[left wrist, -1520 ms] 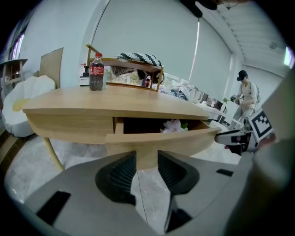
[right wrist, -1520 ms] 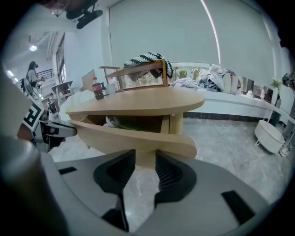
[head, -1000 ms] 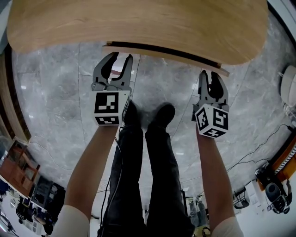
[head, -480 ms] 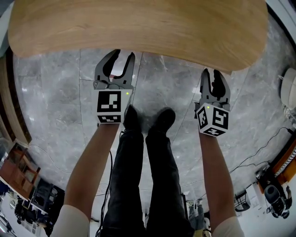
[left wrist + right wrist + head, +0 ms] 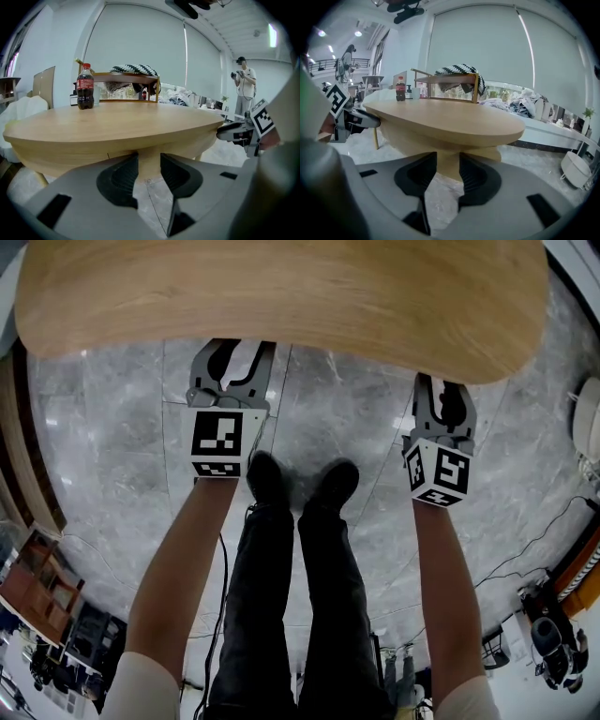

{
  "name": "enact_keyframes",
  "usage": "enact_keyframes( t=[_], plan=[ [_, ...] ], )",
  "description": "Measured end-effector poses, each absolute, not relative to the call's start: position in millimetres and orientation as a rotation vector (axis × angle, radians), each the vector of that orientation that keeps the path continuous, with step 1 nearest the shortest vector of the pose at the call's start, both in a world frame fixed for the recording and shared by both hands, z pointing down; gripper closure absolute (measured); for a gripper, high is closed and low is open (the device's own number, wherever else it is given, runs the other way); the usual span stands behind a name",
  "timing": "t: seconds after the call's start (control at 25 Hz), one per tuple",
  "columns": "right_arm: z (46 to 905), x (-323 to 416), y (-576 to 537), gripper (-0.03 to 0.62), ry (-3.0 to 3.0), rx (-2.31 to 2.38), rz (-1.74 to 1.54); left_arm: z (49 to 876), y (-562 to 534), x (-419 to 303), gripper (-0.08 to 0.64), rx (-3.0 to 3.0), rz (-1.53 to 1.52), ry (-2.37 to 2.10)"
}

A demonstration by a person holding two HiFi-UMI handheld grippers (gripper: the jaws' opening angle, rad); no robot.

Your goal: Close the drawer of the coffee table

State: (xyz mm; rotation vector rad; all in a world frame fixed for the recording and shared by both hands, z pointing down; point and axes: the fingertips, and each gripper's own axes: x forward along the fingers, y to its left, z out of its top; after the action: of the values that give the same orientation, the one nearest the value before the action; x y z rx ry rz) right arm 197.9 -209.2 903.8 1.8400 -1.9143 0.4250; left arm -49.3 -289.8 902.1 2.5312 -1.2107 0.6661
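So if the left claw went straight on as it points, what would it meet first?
Probably the coffee table's wooden front, just under the top; the left claw aims right at it, seemingly close.

coffee table [image 5: 281, 296]: light wood, oval top | drawer [image 5: 197, 143]: shut, flush under top

The coffee table [image 5: 281, 296] and the floor [image 5: 122, 427] are seen steeply from above at head height, whereas the same table is viewed from close by and low, nearly level, along the jaws of the left gripper [image 5: 149, 161] and the right gripper [image 5: 447, 161], each glimpsed in the other's view.
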Motion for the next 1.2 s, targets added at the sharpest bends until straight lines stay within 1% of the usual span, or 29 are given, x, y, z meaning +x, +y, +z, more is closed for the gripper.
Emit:
enact_keyframes(
  t=[0.24, 0.56, 0.76, 1.0, 1.2],
  plan=[
    [904, 199, -217, 0.413, -1.912, 1.791, 0.327, 901, -298, -46, 0.402, 2.555, 0.673, -1.198],
    [899, 196, -218, 0.400, -1.917, 1.769, 0.318, 896, -295, -51, 0.394, 2.509, 0.637, -1.197],
    [893, 193, -200, 0.400, -1.902, 1.745, 0.353, 890, -275, -58, 0.394, 2.497, 0.679, -1.187],
    [878, 197, -170, 0.407, -1.868, 1.728, 0.415, 867, -255, -59, 0.396, 2.496, 0.715, -1.175],
    [844, 197, -149, 0.422, -1.858, 1.737, 0.431, 827, -243, -58, 0.397, 2.524, 0.709, -1.153]
  ],
)
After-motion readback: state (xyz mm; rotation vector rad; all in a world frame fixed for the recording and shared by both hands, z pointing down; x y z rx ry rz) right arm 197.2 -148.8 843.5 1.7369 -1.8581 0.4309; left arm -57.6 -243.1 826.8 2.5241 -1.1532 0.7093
